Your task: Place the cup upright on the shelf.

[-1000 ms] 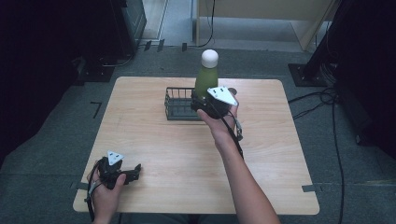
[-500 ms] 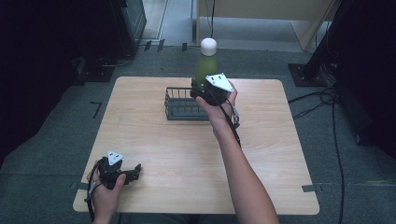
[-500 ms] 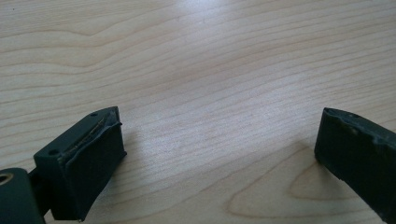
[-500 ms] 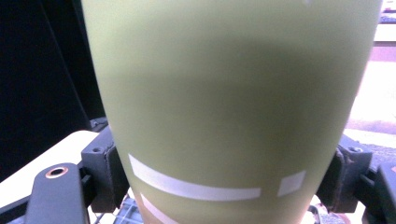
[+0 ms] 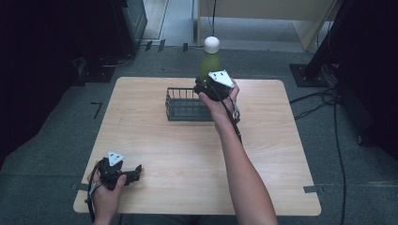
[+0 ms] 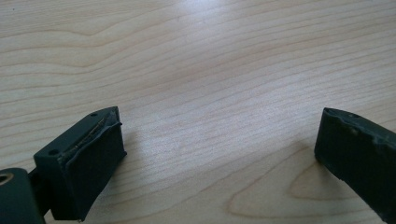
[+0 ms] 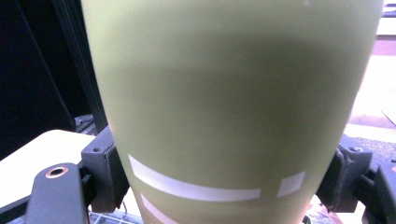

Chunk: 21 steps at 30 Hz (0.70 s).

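Right gripper view: right gripper [image 7: 224, 182] clamps a green bottle [image 7: 233, 93] (white stripes, no readable writing); left gripper [image 6: 219, 154] fingers spread, empty.

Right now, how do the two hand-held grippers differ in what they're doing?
The right gripper is shut on the green bottle, held upright above the wire basket; the left gripper holds nothing, its fingers spread wide. The right one is raised at the table's far side; the left sits low by the near left corner. Both are black with a grey plate on top.
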Each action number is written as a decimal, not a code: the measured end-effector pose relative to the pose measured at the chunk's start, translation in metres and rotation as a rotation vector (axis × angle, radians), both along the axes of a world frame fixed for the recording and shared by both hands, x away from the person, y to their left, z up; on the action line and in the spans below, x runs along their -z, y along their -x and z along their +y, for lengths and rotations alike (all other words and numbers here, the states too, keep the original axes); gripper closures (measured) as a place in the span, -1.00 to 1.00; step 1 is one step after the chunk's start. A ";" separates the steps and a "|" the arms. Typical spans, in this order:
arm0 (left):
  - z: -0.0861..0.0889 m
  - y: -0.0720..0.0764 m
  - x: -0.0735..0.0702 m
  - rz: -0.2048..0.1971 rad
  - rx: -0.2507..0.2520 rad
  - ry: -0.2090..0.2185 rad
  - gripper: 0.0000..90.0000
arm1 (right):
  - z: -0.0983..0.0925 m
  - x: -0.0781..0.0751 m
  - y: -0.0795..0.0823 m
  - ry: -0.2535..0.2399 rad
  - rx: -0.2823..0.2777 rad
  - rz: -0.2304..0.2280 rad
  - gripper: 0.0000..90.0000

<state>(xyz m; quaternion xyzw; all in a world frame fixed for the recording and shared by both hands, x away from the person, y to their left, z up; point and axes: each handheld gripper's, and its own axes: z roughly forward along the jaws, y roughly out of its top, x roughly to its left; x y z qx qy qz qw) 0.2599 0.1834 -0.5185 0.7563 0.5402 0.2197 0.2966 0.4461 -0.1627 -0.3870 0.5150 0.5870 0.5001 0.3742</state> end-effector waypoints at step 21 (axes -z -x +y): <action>0.000 0.000 0.000 0.001 0.000 0.000 -0.97 | -0.001 0.040 -0.010 0.027 0.007 0.035 -0.55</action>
